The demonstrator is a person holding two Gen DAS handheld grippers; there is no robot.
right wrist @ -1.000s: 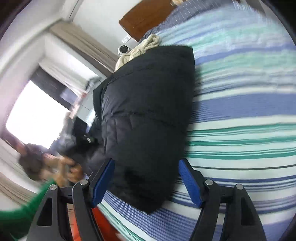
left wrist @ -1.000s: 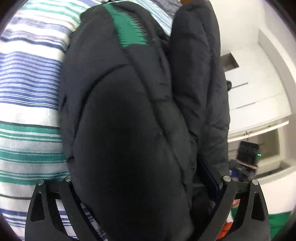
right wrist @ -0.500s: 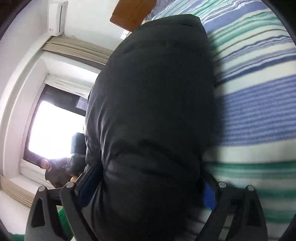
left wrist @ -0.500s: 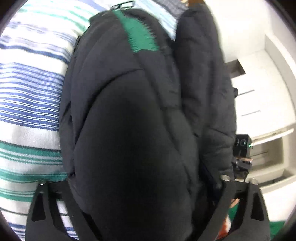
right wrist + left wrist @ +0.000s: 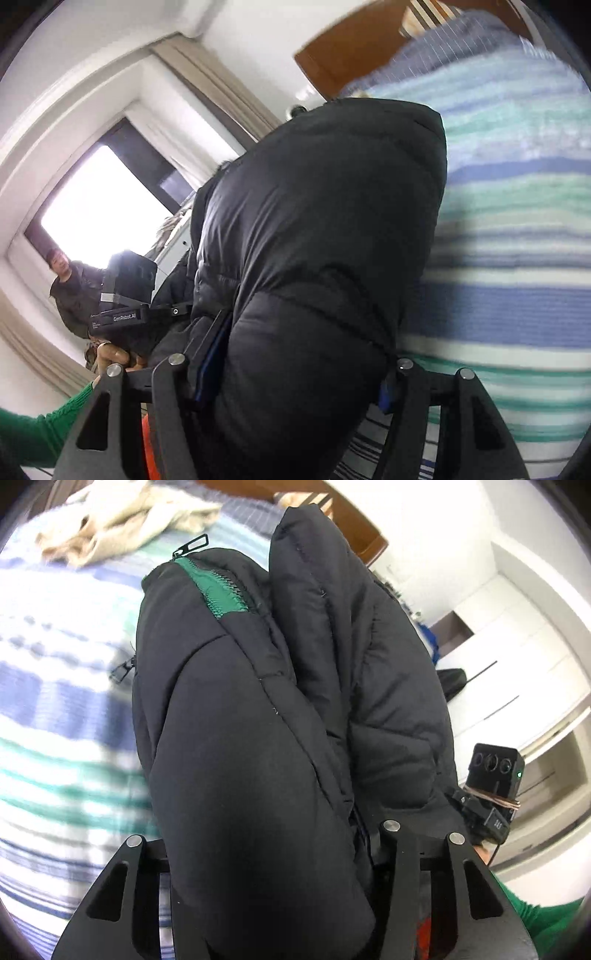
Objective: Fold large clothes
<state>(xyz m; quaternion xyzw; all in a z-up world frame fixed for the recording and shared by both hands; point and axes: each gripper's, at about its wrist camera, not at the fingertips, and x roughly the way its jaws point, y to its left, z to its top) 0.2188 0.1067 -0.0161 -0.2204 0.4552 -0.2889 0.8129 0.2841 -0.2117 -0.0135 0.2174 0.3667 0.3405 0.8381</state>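
Observation:
A black puffer jacket (image 5: 258,738) with a green zipper strip (image 5: 218,590) is bunched in thick folds over the striped bed cover (image 5: 55,701). My left gripper (image 5: 266,849) is shut on a fold of the jacket, which fills the space between its fingers. In the right wrist view the jacket (image 5: 314,240) also fills the space between the fingers of my right gripper (image 5: 291,369), which is shut on it. The other gripper's body (image 5: 122,295) shows at the left of that view, close by.
A cream garment (image 5: 122,520) lies at the far end of the bed near the wooden headboard (image 5: 354,528). White cabinets (image 5: 517,646) stand to the right. A window (image 5: 92,206), curtains and a person in black (image 5: 70,288) are beyond the bed's edge.
Both grippers have closed further on the jacket and lifted it off the bed. The views have tilted up, so the headboard and cream garment come into sight.

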